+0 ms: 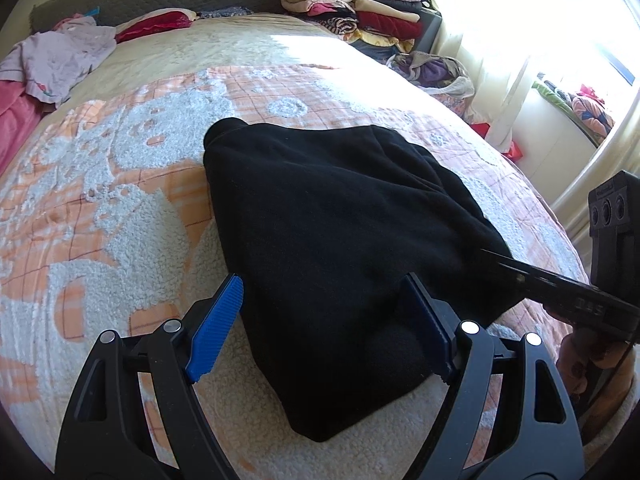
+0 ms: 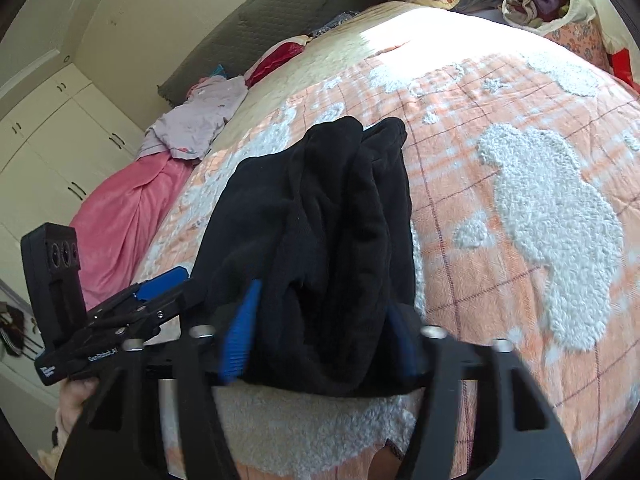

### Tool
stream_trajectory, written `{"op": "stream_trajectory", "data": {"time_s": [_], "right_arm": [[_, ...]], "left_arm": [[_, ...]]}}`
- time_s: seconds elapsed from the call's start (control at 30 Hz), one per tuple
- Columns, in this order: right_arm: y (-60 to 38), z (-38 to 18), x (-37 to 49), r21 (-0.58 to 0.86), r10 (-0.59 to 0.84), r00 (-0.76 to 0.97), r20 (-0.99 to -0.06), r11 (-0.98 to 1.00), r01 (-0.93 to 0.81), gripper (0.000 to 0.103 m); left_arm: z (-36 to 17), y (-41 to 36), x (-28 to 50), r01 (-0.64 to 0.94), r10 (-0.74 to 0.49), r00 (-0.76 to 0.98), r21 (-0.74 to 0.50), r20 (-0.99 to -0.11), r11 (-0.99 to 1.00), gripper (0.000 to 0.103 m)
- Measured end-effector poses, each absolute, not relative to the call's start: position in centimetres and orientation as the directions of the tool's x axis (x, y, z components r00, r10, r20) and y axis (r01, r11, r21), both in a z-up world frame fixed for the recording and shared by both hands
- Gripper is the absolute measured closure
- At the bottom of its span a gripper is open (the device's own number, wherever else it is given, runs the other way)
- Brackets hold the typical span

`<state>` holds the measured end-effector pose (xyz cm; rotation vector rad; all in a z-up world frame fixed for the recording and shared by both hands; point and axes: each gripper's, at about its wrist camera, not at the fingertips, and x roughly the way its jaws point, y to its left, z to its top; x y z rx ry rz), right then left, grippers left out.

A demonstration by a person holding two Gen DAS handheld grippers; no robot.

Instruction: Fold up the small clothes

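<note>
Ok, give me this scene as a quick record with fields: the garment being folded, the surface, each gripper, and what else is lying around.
garment: black garment, lying in loose layers, not yet a neat fold
surface: blanket, orange check with white fleecy shapes
left gripper: open, fingers either side of the garment's near edge
right gripper: shut on a bunched edge of the garment
elsewhere: stack of folded clothes at the far side; lilac garment lying unfolded at the far left

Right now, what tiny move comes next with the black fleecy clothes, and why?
Probably close the left gripper on the black fleece garment. Its jaws stand open astride the near edge, while the right gripper seems to pinch the bunched cloth, so both would hold it for a fold.
</note>
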<state>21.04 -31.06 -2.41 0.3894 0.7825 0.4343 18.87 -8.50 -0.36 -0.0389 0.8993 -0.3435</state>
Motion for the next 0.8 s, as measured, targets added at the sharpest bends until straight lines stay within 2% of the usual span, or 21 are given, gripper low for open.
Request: {"op": "stream_trajectory", "data": {"time_s": [0.07,0.13,0.17,0.2,0.23,0.27,0.33,0.4,0.47,0.57,0.63,0.7,0.77,0.8], "right_arm": [[-31.0,-1.8,20.2,0.468,0.494,0.659,-0.567,0.852,-0.236,0.081],[-30.8,-2.2,20.2,0.426,0.438,0.67,-0.599,0.883,-0.197,0.081],[-30.6,-2.7,20.5,0.388,0.398,0.664,-0.634,0.905,-0.172,0.079],[-30.4,-3.3,20.8,0.351,0.355,0.657,-0.666,0.925,-0.145,0.066],[-30.3,-3.6,20.8,0.329,0.329,0.657,-0.679,0.936,-0.13,0.061],[-30.2,-3.7,20.8,0.322,0.322,0.659,-0.679,0.938,-0.126,0.059],[-29.8,-3.2,20.3,0.293,0.295,0.679,-0.672,0.948,-0.122,0.059],[-29.5,-2.7,19.4,0.255,0.26,0.709,-0.656,0.96,-0.116,0.051],[-29.3,-2.2,18.4,0.229,0.236,0.736,-0.634,0.967,-0.113,0.048],[-29.2,-1.5,17.0,0.208,0.205,0.771,-0.604,0.973,-0.096,0.035],[-29.2,-1.1,15.9,0.219,0.208,0.79,-0.577,0.971,-0.095,0.03],[-29.2,-0.6,14.7,0.223,0.195,0.813,-0.548,0.971,-0.083,0.02],[-29.2,-0.2,13.5,0.231,0.201,0.828,-0.523,0.969,-0.089,0.019],[-29.1,0.1,13.0,0.234,0.199,0.835,-0.512,0.968,-0.087,0.015]], "left_arm": [[-0.4,-8.9,18.4,0.289,-0.323,0.562,-0.185,-0.762,0.939,0.03],[-0.8,-9.5,18.0,0.299,-0.306,0.558,-0.158,-0.772,0.941,0.03],[-1.2,-9.7,18.0,0.301,-0.294,0.557,-0.141,-0.777,0.943,0.03],[-1.5,-9.8,18.0,0.298,-0.281,0.557,-0.128,-0.782,0.946,0.03],[-1.8,-9.7,18.0,0.297,-0.278,0.556,-0.125,-0.784,0.947,0.03],[-1.9,-9.7,18.0,0.297,-0.277,0.557,-0.123,-0.783,0.947,0.03],[-1.9,-9.6,17.7,0.298,-0.273,0.563,-0.116,-0.78,0.947,0.03],[-1.8,-9.4,17.6,0.291,-0.276,0.563,-0.125,-0.779,0.948,0.03],[-1.6,-9.1,17.5,0.287,-0.28,0.562,-0.134,-0.778,0.948,0.03],[-1.2,-8.9,17.0,0.291,-0.289,0.567,-0.14,-0.771,0.946,0.03],[-0.7,-8.7,16.6,0.295,-0.292,0.579,-0.138,-0.762,0.946,0.029],[-0.1,-8.5,16.1,0.298,-0.297,0.59,-0.14,-0.751,0.944,0.028],[0.6,-8.2,15.5,0.297,-0.298,0.605,-0.138,-0.739,0.945,0.028],[0.9,-8.0,15.2,0.298,-0.3,0.611,-0.139,-0.733,0.944,0.026]]}}
